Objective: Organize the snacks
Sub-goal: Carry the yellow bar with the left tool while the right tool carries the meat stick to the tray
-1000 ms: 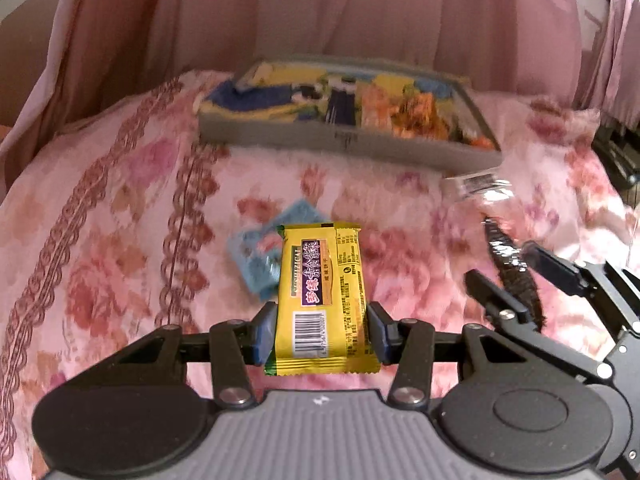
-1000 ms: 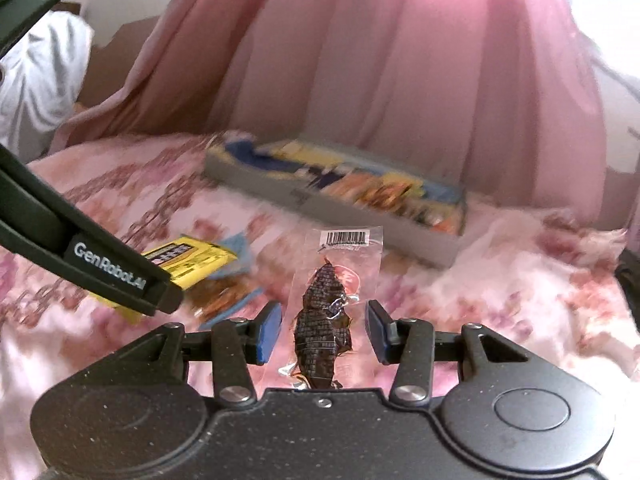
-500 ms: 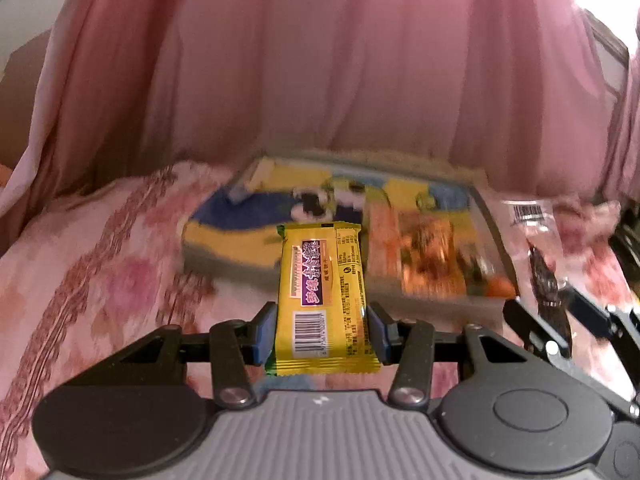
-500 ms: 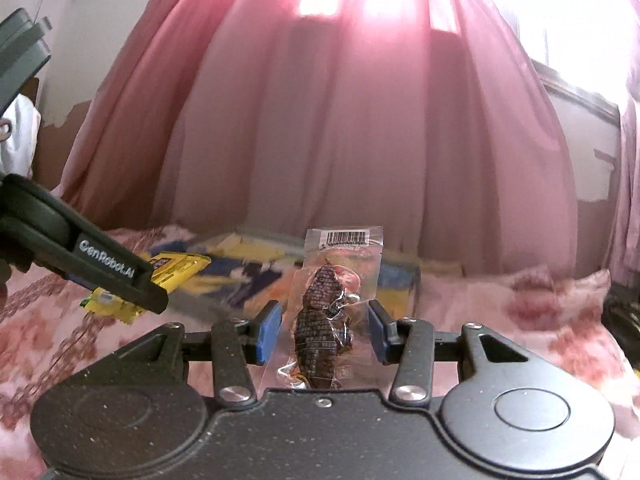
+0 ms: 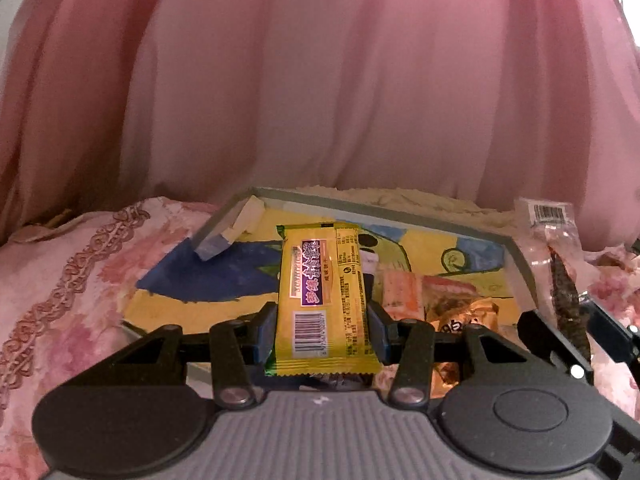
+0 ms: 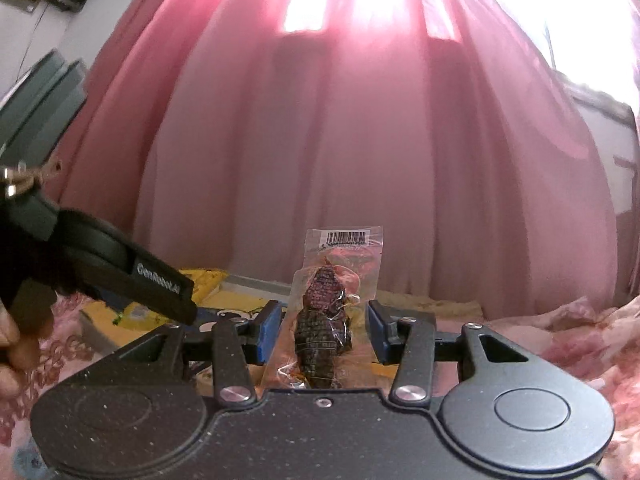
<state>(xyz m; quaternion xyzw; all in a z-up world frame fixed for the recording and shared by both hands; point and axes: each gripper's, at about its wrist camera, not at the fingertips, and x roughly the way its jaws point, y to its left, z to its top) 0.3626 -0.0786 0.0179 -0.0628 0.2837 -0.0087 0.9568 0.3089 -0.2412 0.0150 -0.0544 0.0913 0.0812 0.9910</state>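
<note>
The yellow foil-wrapped snack bar with a barcode and purple label (image 5: pixel 322 296) stands upright between the blue pads of the left claw (image 5: pixel 322 332), which is clenched on its lower half; directly beyond and below that claw lies the shallow grey-rimmed tray with a yellow-and-blue cartoon lining (image 5: pixel 520 264), so the bar hangs over the tray's near edge, not yet set down; to the right of the bar inside the tray sit orange and brown crinkled snack packets (image 5: pixel 452 308), which suggests part of the sorting is already done; the tray's left half shows bare lining.

The clear plastic pouch holding a dark dried snack, barcode at its top (image 6: pixel 334 308), sits upright between the pads of the right claw (image 6: pixel 326 332); the pads stand slightly off the film on each side, so I cannot tell whether it is gripped lower down or merely resting; ahead of this claw the tray rim is just visible, and the left claw reaches in from its left side.

By my reading, two snacks are in the air above the tray and both remain to be placed; the pink floral bedspread (image 5: pixel 68 280) around the tray shows no other loose packets from here, though much of it is hidden; a pink curtain (image 5: pixel 320 80) hangs behind.
</note>
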